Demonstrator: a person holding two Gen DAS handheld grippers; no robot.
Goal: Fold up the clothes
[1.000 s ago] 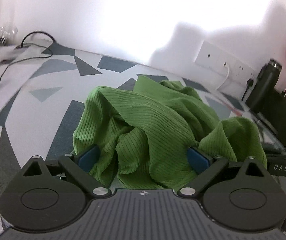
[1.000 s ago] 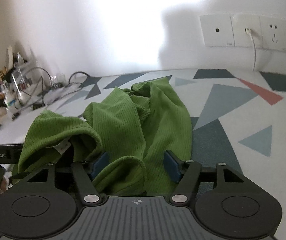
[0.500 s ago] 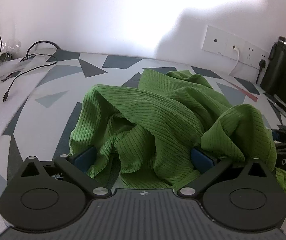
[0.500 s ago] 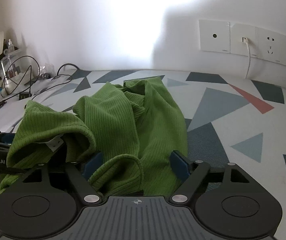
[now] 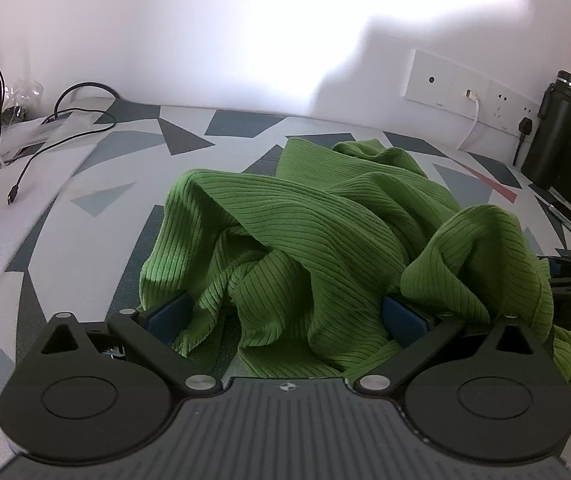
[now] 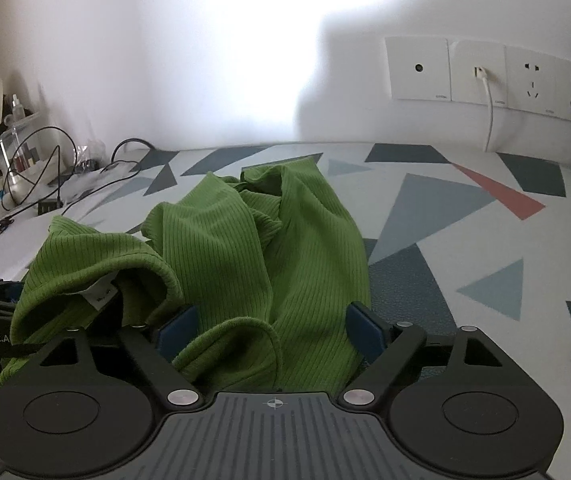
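Two handheld grippers face a crumpled green ribbed garment (image 5: 317, 248) lying in a heap on the triangle-patterned table cover (image 6: 465, 216), near its middle and well apart from the wall sockets (image 6: 481, 72) and the black flask (image 5: 553, 128). Left gripper (image 5: 285, 316): jaws spread wide, blue pads (image 5: 167, 314) flanking loose folds of cloth without pinching them. Right gripper (image 6: 271, 326): jaws likewise wide, a hemmed opening of the garment bulging between them, nothing clamped. A white care label (image 6: 99, 292) shows inside a rolled edge at the left of the right wrist view. Judged step: the opening one, finding edges to grasp; no fold is yet made. The next move probably calls for each gripper to close on a distinct hem or shoulder, then lift and spread the cloth flat.
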